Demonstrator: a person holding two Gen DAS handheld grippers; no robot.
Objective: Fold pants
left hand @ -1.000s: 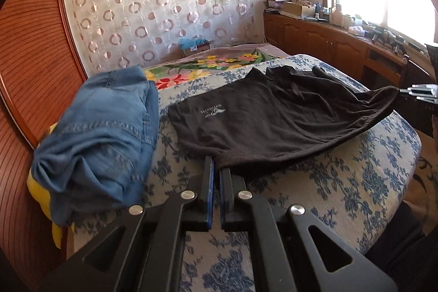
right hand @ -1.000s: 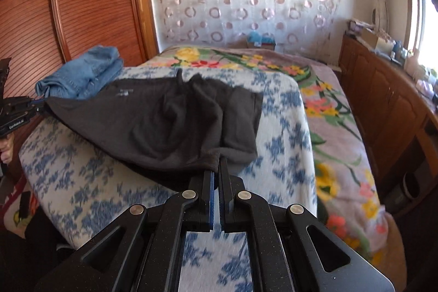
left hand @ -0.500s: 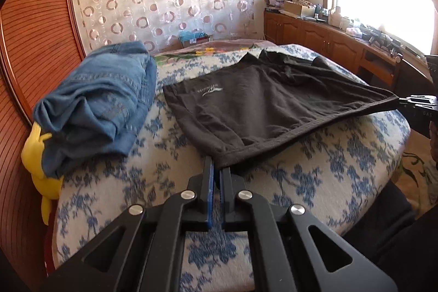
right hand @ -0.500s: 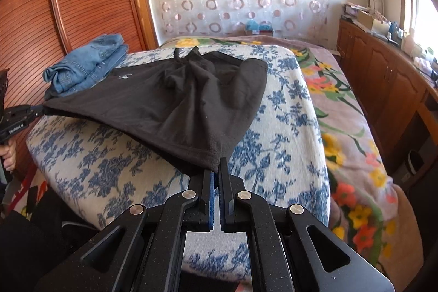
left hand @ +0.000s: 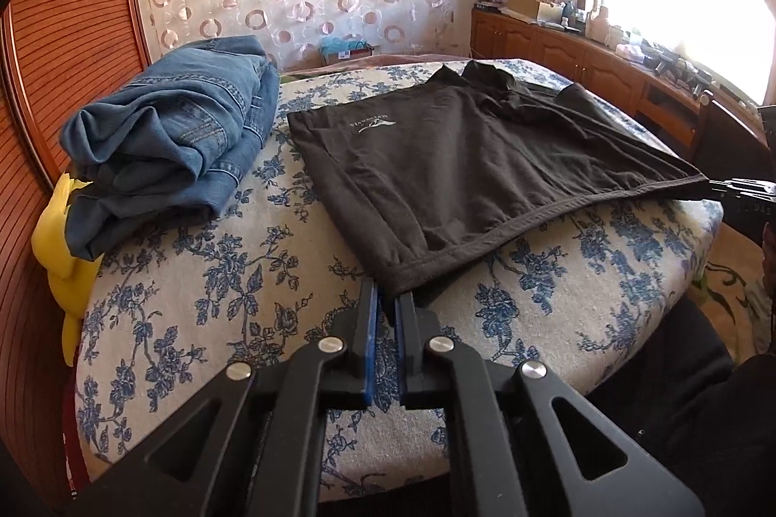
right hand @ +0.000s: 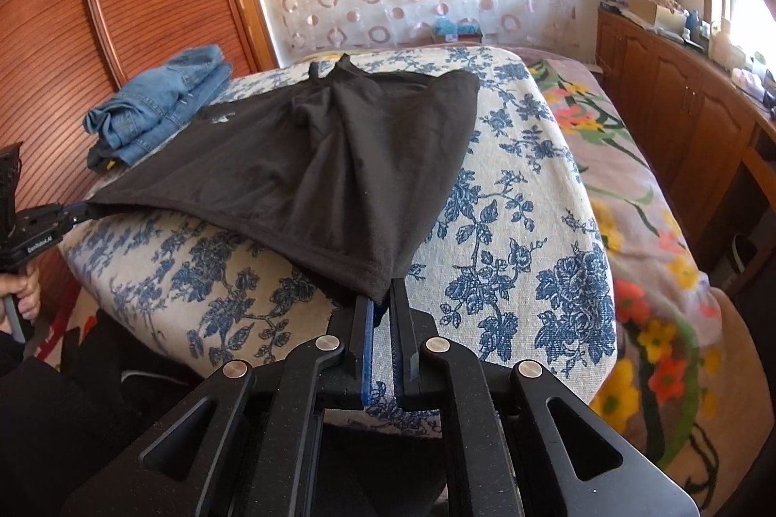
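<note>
Dark brown pants (left hand: 460, 158) lie spread flat on the blue-flowered bed cover (left hand: 203, 274), with the waistband stretched along the bed's near edge. My left gripper (left hand: 387, 296) is shut on one waistband corner. My right gripper (right hand: 381, 296) is shut on the other corner; the pants also show in the right wrist view (right hand: 330, 158). The right gripper appears at the far right of the left wrist view (left hand: 742, 189), and the left gripper at the far left of the right wrist view (right hand: 43, 221). The pant legs bunch toward the far end.
Folded blue jeans (left hand: 174, 138) lie on the bed's left side over a yellow thing (left hand: 58, 235). A wooden wall panel (left hand: 58, 32) stands to the left. Wooden cabinets (right hand: 679, 109) run under the window on the right. A flowered sheet (right hand: 630, 197) covers the bed's right part.
Both grippers have pulled the pants toward the near edge and lowered them, so the waistband is taut and the cloth lies flatter on the bed.
</note>
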